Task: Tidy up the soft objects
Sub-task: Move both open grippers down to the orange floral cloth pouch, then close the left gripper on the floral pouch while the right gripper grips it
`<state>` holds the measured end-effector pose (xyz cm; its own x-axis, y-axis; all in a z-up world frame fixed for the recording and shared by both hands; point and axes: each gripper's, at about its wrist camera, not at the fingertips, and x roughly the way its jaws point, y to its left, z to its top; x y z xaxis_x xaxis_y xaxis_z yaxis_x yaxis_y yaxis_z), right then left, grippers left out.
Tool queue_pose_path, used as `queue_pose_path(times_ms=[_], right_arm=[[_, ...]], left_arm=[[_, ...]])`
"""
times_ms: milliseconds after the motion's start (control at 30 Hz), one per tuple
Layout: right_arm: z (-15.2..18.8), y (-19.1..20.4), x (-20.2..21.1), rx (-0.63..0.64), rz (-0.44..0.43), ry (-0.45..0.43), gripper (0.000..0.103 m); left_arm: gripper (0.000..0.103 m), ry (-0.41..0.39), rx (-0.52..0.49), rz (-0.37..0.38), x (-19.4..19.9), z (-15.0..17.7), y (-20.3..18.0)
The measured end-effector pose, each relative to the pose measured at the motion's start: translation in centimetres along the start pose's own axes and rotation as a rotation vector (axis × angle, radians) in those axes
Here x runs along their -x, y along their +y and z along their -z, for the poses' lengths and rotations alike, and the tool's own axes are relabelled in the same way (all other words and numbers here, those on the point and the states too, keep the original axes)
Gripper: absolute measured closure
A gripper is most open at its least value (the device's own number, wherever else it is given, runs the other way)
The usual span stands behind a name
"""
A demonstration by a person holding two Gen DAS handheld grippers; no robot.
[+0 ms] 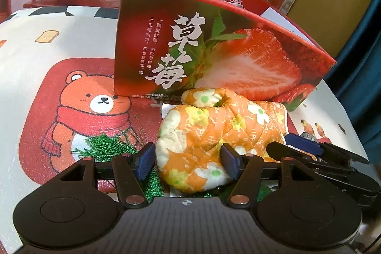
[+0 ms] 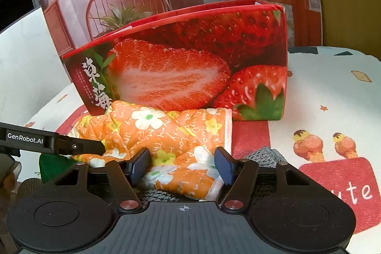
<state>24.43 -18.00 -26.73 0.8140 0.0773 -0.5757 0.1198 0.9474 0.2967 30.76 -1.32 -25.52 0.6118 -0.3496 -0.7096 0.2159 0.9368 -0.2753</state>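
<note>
An orange floral quilted mitt (image 1: pixel 214 130) lies crumpled on the table in front of a red strawberry box (image 1: pixel 214 51). My left gripper (image 1: pixel 188 162) straddles the mitt's near left end, and the padded fabric fills the gap between both pads. In the right wrist view the mitt (image 2: pixel 166 130) stretches across, and my right gripper (image 2: pixel 182 166) stands open around its near right corner, the fabric lying loose between the pads. The right gripper (image 1: pixel 281 142) shows at the mitt's right side in the left wrist view. One of the left gripper's fingers (image 2: pixel 78 146) reaches in from the left.
The strawberry box (image 2: pixel 190 63) stands open-topped just behind the mitt. A green tasselled piece (image 1: pixel 107 146) lies under the left gripper, and a grey knitted item (image 2: pixel 264 156) lies under the right one. The printed tablecloth (image 1: pixel 71 39) ends at a dark curtain on the right.
</note>
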Motion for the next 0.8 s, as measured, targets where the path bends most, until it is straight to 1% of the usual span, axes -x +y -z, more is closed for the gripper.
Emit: queue_pose_path(times_ms=[533, 700, 800], right_arm=[[0.0, 0.0, 0.1, -0.005, -0.004, 0.004, 0.044], [-0.7, 0.3, -0.2, -0.01, 0.01, 0.046, 0.044], [-1.6, -0.1, -0.4, -0.061, 0.005, 0.091, 0.044]], left_arm=[[0.039, -0.015, -0.009, 0.013, 0.0, 0.3, 0.2], [0.039, -0.015, -0.01, 0.017, 0.0, 0.3, 0.2], [0.039, -0.015, -0.013, 0.018, 0.0, 0.3, 0.2]])
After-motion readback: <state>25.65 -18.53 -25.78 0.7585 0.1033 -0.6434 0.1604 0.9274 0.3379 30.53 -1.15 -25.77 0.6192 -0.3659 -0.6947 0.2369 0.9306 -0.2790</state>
